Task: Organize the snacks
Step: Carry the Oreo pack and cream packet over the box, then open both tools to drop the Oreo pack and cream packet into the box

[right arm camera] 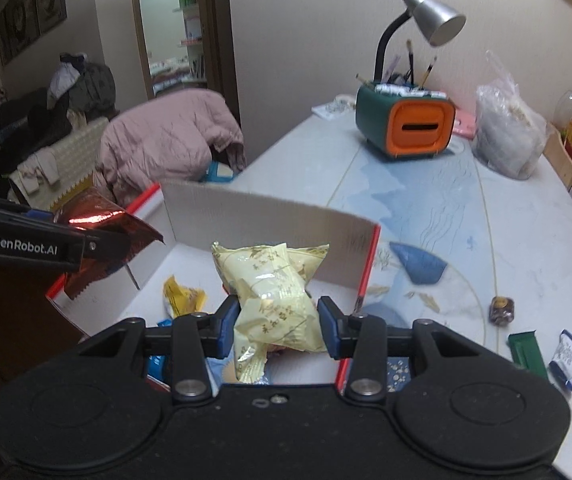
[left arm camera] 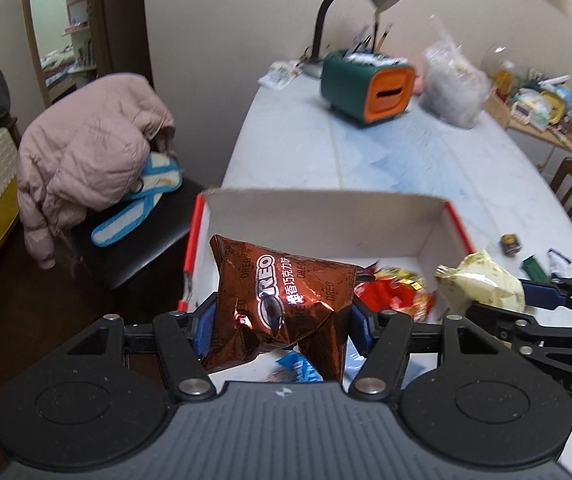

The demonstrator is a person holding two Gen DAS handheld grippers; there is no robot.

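Observation:
My left gripper [left arm camera: 280, 326] is shut on a brown Oreo packet [left arm camera: 282, 300] and holds it over the near part of a white cardboard box with red edges [left arm camera: 326, 220]. To its right, my right gripper [right arm camera: 278, 330] is shut on a pale yellow snack packet [right arm camera: 274, 296], also above that box [right arm camera: 270, 216]. Each gripper shows at the edge of the other's view, the right one with its yellow packet [left arm camera: 482, 280], the left one with the brown packet [right arm camera: 98, 236]. Red, yellow and blue wrapped snacks [left arm camera: 398, 292] lie on the box floor.
Loose snacks lie on the table right of the box: a small brown sweet [right arm camera: 501, 310], a green bar [right arm camera: 526, 354] and a blue-white packet [right arm camera: 568, 358]. Farther back stand a green-orange holder [right arm camera: 406, 124], a lamp [right arm camera: 430, 20] and a plastic bag [right arm camera: 506, 136]. A chair with a pink jacket [left arm camera: 90, 152] stands left.

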